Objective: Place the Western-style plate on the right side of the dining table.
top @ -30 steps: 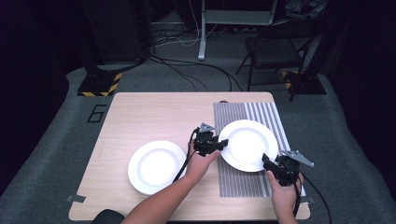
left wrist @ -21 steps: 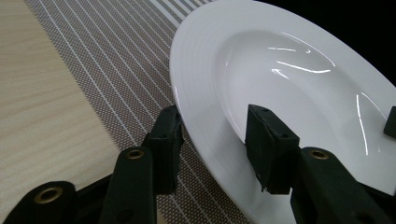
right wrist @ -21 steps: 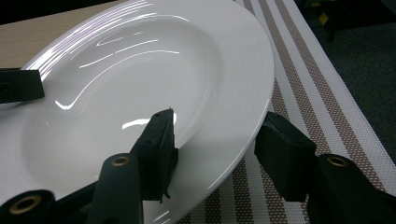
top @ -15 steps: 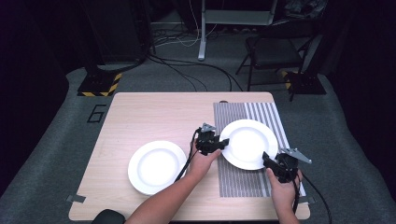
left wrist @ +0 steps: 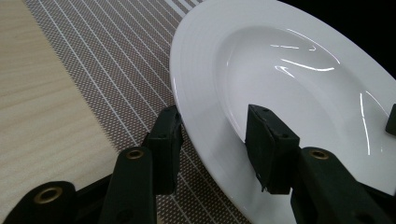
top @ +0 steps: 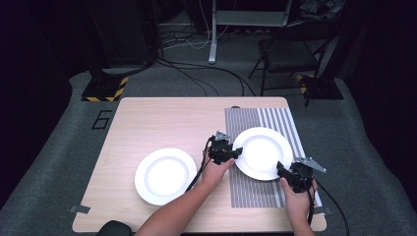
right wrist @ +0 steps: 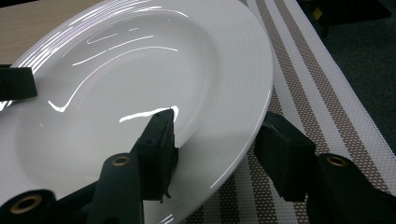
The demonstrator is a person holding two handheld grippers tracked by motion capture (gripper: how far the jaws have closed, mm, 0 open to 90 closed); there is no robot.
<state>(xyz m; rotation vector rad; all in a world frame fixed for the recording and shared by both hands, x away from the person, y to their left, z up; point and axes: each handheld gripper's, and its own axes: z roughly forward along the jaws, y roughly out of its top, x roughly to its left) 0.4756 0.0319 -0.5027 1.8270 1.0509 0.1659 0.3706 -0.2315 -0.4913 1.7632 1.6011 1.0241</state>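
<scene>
Two claws, one plate, opposite edges!

The left claw [top: 236, 153] straddles the near-left rim of the white plate [top: 263, 152] on the striped mat [top: 255, 194], jaws part-open, one above and one below; the right claw [top: 281, 169] does likewise at the near-right rim. Whether the pads press, I cannot tell. Likely a balanced two-handed lift; a second plate [top: 165, 175] sits on the counter [top: 162, 123].

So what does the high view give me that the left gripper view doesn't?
High view: a second plate on the bare wood to the left, and a chair behind the table. Left gripper view: the left gripper close up, its jaws apart with the rim between them. Both: the plate on the striped mat, and the table.
</scene>
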